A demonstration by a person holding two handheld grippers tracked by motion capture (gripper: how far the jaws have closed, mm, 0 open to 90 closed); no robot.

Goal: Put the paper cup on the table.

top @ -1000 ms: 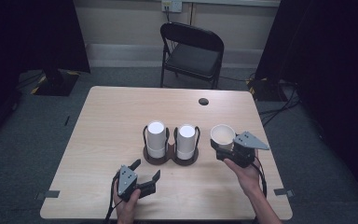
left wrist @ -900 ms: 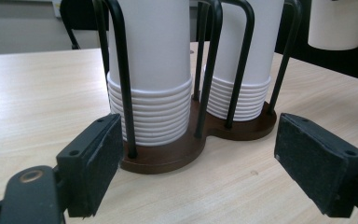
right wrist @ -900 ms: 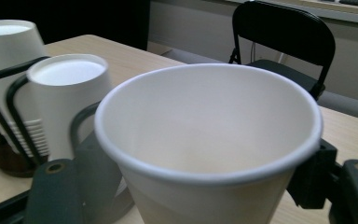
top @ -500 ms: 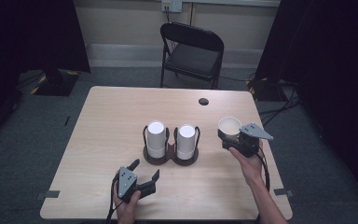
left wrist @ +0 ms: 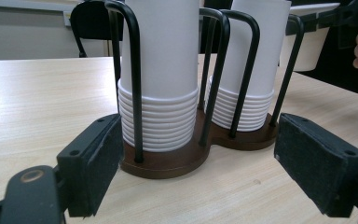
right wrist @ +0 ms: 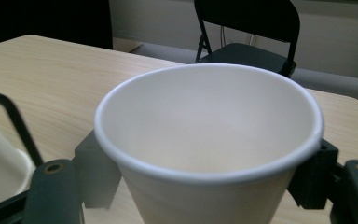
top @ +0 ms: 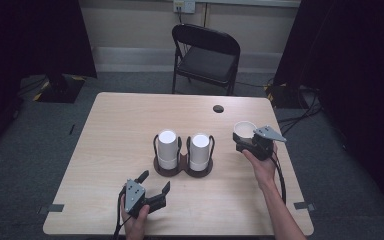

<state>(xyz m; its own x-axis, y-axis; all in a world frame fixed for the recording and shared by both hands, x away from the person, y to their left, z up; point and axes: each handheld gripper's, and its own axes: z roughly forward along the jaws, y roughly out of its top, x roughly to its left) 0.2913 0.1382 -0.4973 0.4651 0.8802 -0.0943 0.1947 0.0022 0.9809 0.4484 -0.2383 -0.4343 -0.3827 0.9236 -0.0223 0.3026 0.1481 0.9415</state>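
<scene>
The right gripper is holding a white paper cup upright, mouth up — its jaws are pressing on the cup's sides just below the rim, as the right gripper view shows the cup wedged between them. The cup is sitting at the right side of the surface, well to the right of the two stacks and apart from them.

The left gripper is resting at the near edge of the surface, its jaws spread wide and grasping nothing. In the left gripper view they are pointing at a dark brown cup holder — its black wire loops are standing around two stacks of white cups, the left stack and the right stack, side by side.

A black folding chair is standing beyond the far edge.
</scene>
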